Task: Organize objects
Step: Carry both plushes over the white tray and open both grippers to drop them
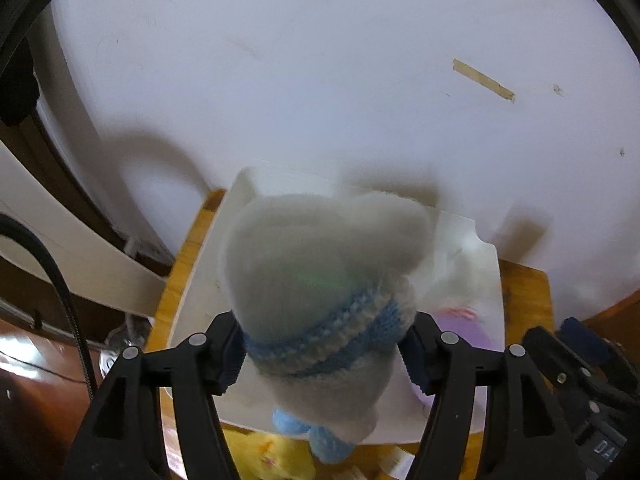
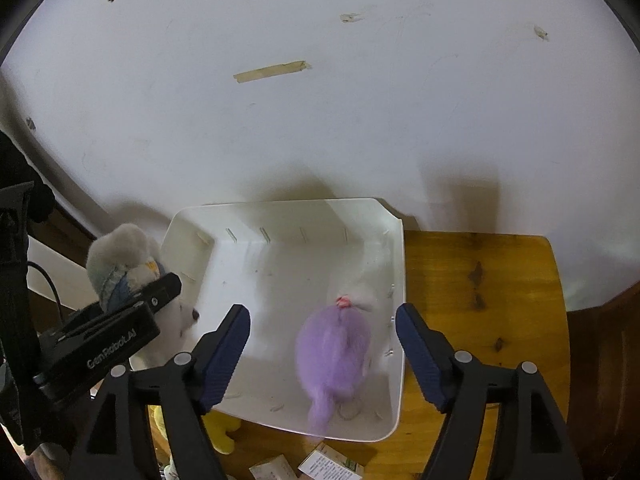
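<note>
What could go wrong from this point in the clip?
The left claw pinches the grey plush only around its knitted band, so it might slip or swing. Held at the white bin's left edge, it could drop outside. It may also land on the purple plush.

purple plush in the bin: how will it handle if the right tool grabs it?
The purple plush looks furry and soft, so it will probably squash and flop. Likely light for its size. It lies flat in the white bin, so rolling seems unlikely. The right tool hangs open above it.
</note>
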Available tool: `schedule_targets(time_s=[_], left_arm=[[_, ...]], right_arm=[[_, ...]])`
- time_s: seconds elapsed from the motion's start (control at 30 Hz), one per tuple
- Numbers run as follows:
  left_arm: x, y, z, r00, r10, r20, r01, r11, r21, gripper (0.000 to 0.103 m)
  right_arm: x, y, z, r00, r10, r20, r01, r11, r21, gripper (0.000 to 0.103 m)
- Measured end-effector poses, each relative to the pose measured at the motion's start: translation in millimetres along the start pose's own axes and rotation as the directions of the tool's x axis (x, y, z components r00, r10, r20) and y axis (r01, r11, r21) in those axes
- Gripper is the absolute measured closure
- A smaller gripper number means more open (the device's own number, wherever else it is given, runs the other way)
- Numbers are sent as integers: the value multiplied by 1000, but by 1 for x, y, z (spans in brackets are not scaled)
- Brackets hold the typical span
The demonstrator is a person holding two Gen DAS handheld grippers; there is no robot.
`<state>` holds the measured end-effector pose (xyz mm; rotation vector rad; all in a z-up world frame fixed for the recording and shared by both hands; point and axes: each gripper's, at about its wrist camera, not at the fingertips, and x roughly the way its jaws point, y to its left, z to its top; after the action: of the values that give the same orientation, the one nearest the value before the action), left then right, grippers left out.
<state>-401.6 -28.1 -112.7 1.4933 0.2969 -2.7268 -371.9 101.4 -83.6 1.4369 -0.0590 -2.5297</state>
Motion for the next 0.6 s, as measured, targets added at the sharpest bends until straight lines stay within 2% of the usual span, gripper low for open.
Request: schedule_targets(time_s=[0.07,0.13,0.2,0.47,0.6], left_arm=[[-4,-3,-2,1000,-17,15,16,1000,6,30],[-8,-4,-1,998,-60,26,60,998,-1,17],[-9,-1,6,995,-91,40,91,996,3,14],[-28,-8,11,990,-115,79,114,993,22,14],[-55,-1,2,990,-114,86,109,992,62,13]], right_arm=[[-3,1,-2,1000,1,8,-1,1000,-7,24],[-5,-2,1,1000,5,13,-5,1000,-6,24],[-6,-1,4,1000,4,23,-3,1000,-5,24],[-32,-1,-6,997,-14,70,16,999,-29,24],[-57,2,-15,995,-4,97,10,998,-59,24]])
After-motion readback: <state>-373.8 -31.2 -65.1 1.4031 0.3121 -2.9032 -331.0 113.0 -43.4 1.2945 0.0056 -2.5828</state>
